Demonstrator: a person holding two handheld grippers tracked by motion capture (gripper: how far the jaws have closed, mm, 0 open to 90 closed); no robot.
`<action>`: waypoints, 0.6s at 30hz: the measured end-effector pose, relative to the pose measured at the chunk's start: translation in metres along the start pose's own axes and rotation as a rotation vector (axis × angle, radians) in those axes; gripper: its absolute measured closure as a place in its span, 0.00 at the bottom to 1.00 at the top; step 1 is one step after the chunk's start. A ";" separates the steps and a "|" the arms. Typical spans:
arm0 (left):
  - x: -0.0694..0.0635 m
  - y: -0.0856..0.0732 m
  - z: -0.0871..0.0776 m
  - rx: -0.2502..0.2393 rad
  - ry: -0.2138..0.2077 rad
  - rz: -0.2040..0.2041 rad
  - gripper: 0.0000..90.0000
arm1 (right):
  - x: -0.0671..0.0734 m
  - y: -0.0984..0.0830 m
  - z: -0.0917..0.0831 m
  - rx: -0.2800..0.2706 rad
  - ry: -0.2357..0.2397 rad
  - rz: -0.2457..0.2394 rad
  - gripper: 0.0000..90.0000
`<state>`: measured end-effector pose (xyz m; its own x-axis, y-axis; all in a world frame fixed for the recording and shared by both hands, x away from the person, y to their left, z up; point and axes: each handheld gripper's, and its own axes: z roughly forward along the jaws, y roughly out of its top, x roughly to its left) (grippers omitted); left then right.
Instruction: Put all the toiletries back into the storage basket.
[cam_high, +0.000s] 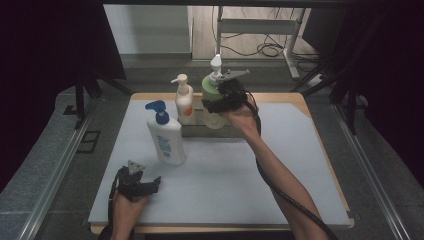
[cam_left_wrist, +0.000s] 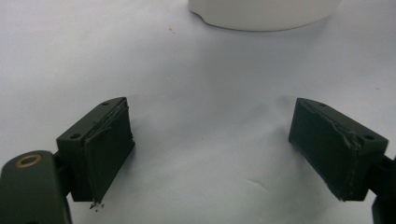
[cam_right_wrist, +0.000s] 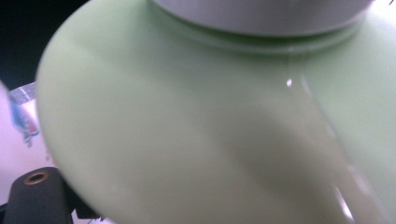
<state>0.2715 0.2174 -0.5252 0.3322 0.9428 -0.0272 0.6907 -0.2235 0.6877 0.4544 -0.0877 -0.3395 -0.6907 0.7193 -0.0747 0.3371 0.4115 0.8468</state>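
Observation:
A green pump bottle (cam_high: 214, 95) with a white pump head is at the back of the mat, over a low grey box (cam_high: 227, 131). My right gripper (cam_high: 222, 101) is shut around its body. In the right gripper view the green bottle (cam_right_wrist: 187, 130) lies very close against the camera. A small white pump bottle (cam_high: 184, 102) with an orange label stands at the box's left end. A taller white bottle (cam_high: 166, 137) with a blue pump stands on the mat in front of it. My left gripper (cam_high: 145, 186) rests open near the front left; the left gripper (cam_left_wrist: 212, 140) holds nothing.
A pale grey mat (cam_high: 225, 175) covers the wooden table (cam_high: 305, 102). The base of the white bottle (cam_left_wrist: 261, 11) lies just ahead of the left jaws. Dark frame legs and cables stand beyond the table's far edge.

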 end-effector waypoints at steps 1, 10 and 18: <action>0.000 0.000 0.000 0.001 0.000 0.000 0.14 | -0.001 0.000 0.002 -0.001 -0.003 0.002 0.13; 0.000 0.000 0.000 0.000 0.000 -0.003 0.14 | -0.008 0.004 0.016 -0.002 -0.029 0.020 0.13; 0.000 0.000 0.000 0.002 -0.001 -0.002 0.14 | -0.013 0.002 0.030 0.000 -0.049 0.007 0.13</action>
<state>0.2714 0.2173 -0.5251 0.3314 0.9431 -0.0289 0.6925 -0.2224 0.6862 0.4834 -0.0798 -0.3522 -0.6559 0.7489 -0.0944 0.3420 0.4064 0.8473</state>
